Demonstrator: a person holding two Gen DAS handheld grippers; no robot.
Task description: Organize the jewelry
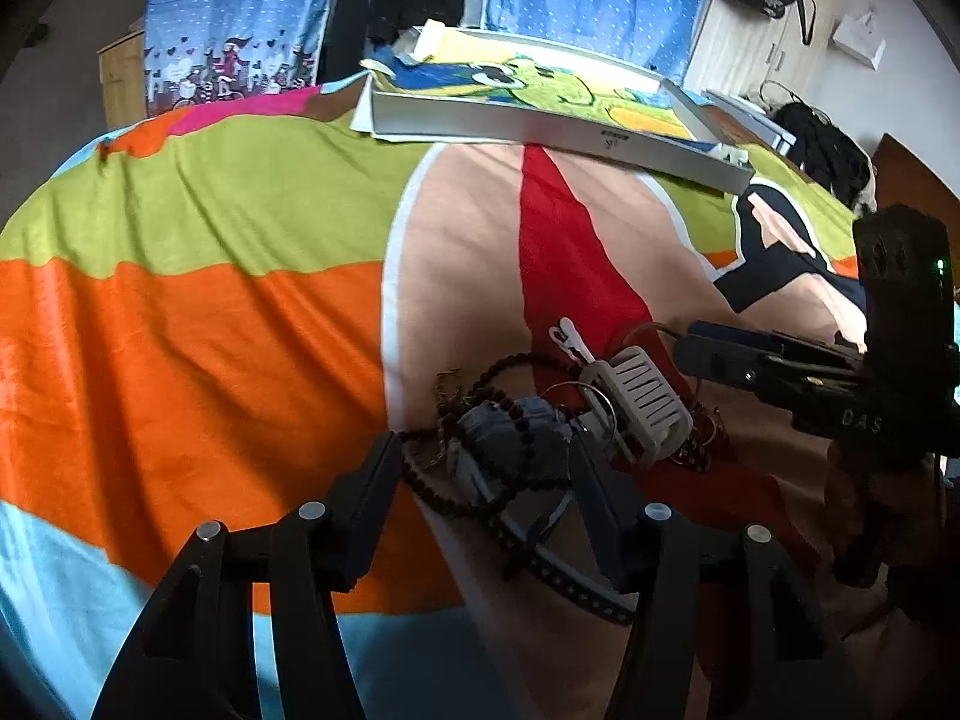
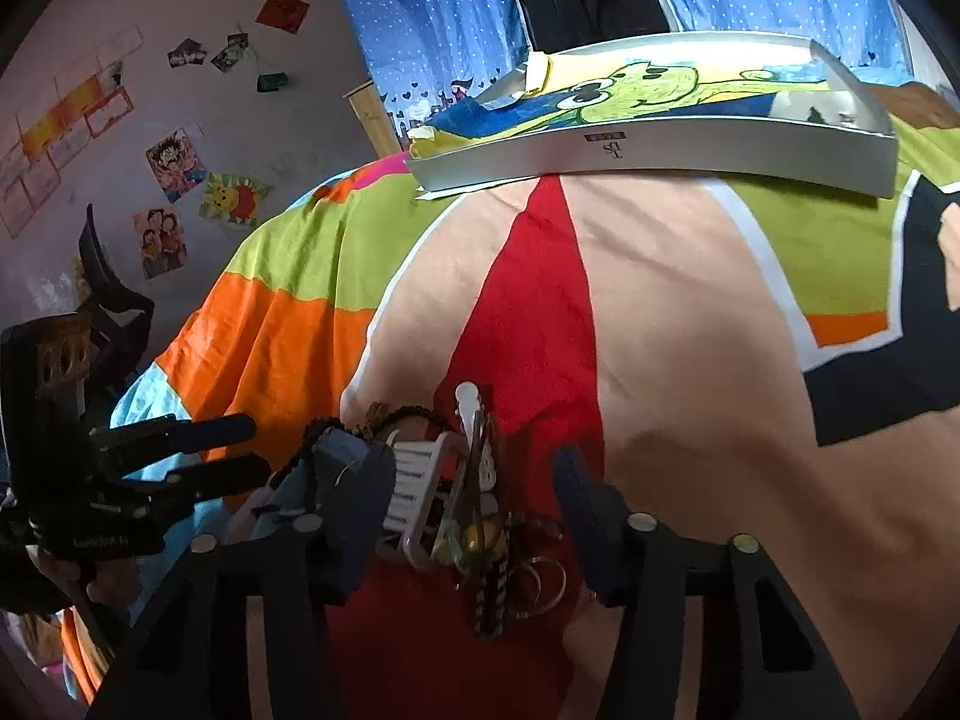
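Observation:
A pile of jewelry and hair things lies on the colourful bedspread: a white claw clip [image 1: 645, 399], a denim scrunchie [image 1: 516, 432], a dark bead bracelet [image 1: 444, 495], a studded band [image 1: 576, 588] and a white hair pin [image 1: 570, 339]. My left gripper [image 1: 486, 468] is open, its fingers on either side of the scrunchie. My right gripper [image 2: 474, 489] is open over the claw clip [image 2: 420, 486], a yellow keychain charm [image 2: 480, 534] and key rings [image 2: 540, 585]. The right gripper also shows in the left wrist view [image 1: 714, 357].
A shallow grey box [image 1: 540, 126] lined with a green cartoon cloth lies further back on the bed; it also shows in the right wrist view [image 2: 660, 159]. Blue dotted curtains [image 2: 432, 12] hang behind. Posters cover the wall [image 2: 174, 162] at left.

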